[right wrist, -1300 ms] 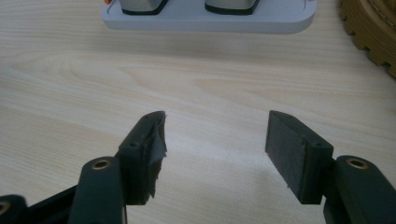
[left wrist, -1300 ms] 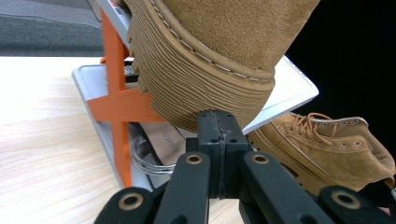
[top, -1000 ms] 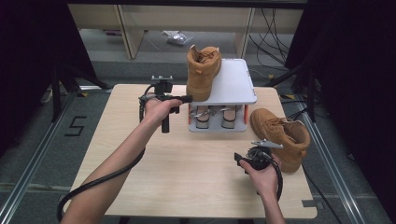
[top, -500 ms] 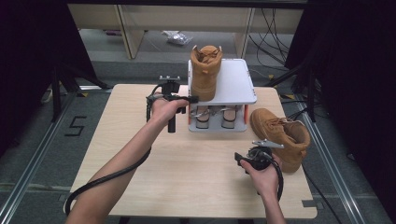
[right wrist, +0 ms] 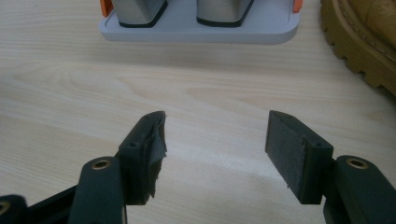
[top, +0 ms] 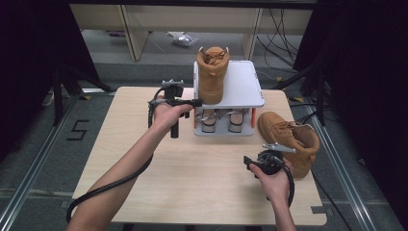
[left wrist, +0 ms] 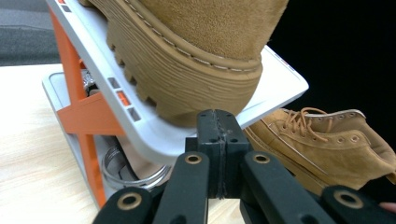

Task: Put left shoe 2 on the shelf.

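One tan suede lace-up boot (top: 212,74) is now standing turned lengthwise on the white two-tier shoe rack (top: 245,91), nudged square by the empty, closed left gripper (top: 196,102), while its mate (top: 290,139) is lying on the counter (top: 144,159) awaiting the wide-open right gripper (top: 247,161).

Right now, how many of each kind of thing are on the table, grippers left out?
Tan boots: 2, one on the rack's top shelf, one on the table
Sandals on the lower shelf: 2, left, right
Shoe rack: 1
Total: 5
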Action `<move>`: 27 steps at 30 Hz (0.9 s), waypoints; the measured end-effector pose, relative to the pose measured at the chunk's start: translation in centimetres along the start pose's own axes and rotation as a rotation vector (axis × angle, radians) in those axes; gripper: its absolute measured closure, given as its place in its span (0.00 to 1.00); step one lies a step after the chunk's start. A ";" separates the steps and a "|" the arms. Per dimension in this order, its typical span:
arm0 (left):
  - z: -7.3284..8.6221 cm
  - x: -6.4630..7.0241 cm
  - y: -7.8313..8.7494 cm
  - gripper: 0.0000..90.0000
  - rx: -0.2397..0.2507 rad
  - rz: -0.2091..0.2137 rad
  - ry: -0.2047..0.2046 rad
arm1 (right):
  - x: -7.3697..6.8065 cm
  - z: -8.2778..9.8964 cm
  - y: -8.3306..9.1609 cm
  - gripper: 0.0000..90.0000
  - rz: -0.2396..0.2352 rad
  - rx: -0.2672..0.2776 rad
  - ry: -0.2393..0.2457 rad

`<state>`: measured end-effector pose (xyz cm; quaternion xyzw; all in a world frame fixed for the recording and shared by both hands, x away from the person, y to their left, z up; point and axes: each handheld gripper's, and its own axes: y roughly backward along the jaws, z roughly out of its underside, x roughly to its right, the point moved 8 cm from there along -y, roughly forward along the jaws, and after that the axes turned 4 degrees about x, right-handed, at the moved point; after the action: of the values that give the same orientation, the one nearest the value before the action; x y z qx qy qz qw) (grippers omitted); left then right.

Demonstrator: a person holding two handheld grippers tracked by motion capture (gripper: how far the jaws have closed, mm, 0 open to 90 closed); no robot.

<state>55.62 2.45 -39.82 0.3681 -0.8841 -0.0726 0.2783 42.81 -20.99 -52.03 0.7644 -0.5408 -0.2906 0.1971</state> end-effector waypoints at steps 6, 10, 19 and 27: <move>0.9 -1.0 2.9 0.96 0.029 -0.011 -0.036 | 0.9 -0.4 0.4 0.43 0.010 0.017 0.039; 1.8 -2.4 5.1 0.93 0.063 -0.022 -0.030 | 1.0 -0.5 0.7 0.43 0.013 0.014 0.035; 3.4 -4.8 8.7 0.89 0.102 -0.080 -0.049 | 1.1 -0.5 0.7 0.43 0.009 0.017 0.030; 5.0 -6.4 10.5 0.89 0.123 -0.121 -0.033 | 0.9 -0.9 1.0 0.43 0.016 0.032 0.028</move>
<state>50.18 14.09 -43.28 0.4361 -0.8676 -0.0409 0.2355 42.89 -22.20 -51.00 0.7670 -0.5486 -0.2696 0.1950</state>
